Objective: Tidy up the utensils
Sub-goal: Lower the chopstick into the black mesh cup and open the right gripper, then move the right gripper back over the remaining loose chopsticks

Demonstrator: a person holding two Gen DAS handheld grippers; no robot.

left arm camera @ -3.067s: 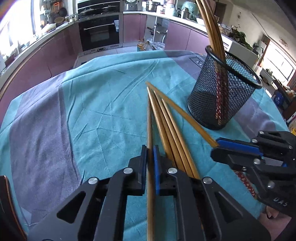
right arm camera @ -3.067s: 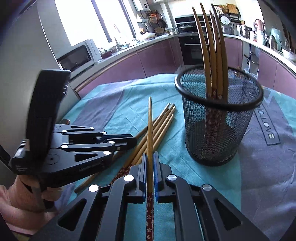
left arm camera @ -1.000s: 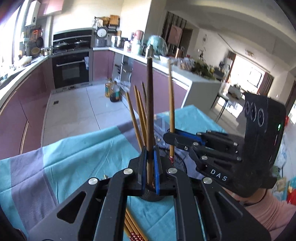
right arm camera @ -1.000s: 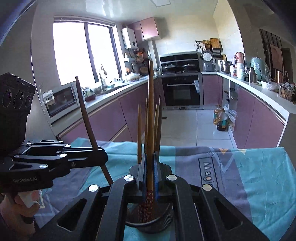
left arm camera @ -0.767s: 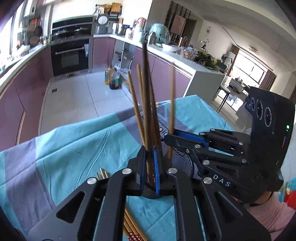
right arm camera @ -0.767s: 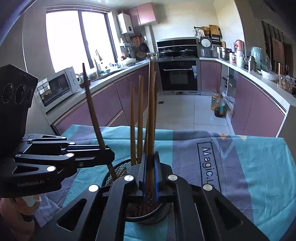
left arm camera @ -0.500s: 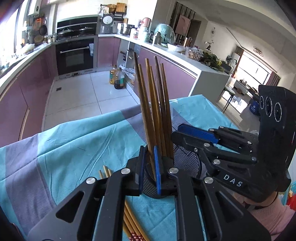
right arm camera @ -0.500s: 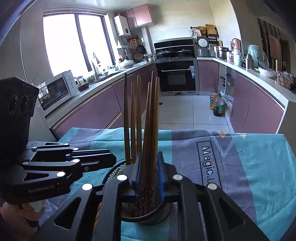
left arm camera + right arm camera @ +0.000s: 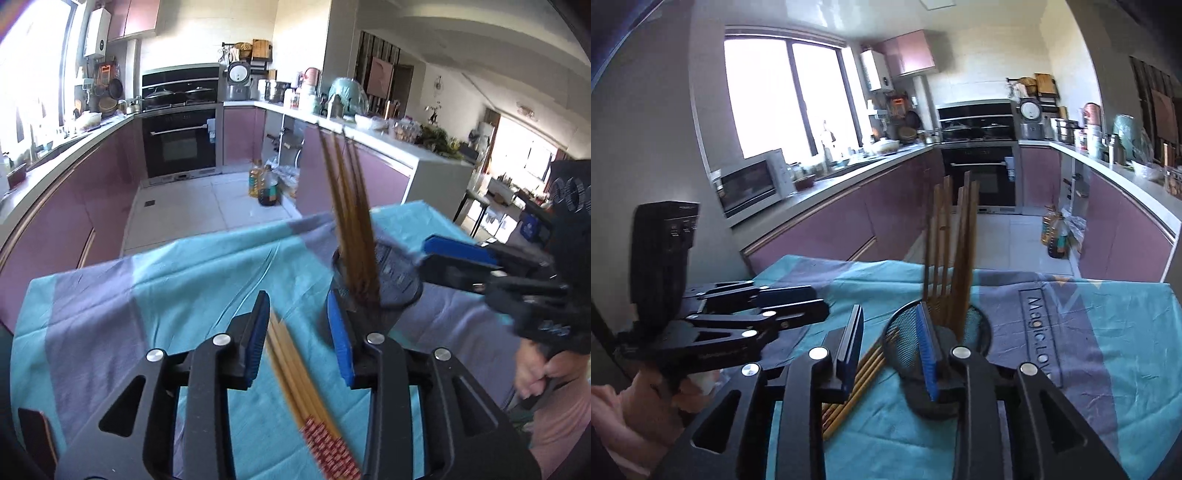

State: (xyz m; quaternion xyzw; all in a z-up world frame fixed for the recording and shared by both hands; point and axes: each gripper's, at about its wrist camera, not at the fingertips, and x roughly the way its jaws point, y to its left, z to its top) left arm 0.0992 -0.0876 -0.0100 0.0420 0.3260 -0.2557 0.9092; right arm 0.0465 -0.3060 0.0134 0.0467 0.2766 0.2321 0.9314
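The left gripper (image 9: 299, 332) has its jaws opening, with nothing pinched between the blue pads; the right gripper (image 9: 892, 349) is opening too, and is likewise empty. Just beyond both stands the mesh cup (image 9: 905, 332) on the teal cloth (image 9: 207, 266), holding an upright bundle of chopsticks (image 9: 351, 206). Beside the cup, on its near side, a loose fan of chopsticks (image 9: 295, 373) lies flat on the cloth.

These sticks look light, stiff and smooth, likely to roll or slip from the pads. A pinch near the middle of one stick, across its width, probably balances it best, since a hold near the patterned end would let the tip swing. The light mesh cup may tip if nudged.

The left view shows the red patterned ends of the loose sticks; the right view hides those behind its own fingers but shows the cup's round rim and the person's left hand (image 9: 631, 406).
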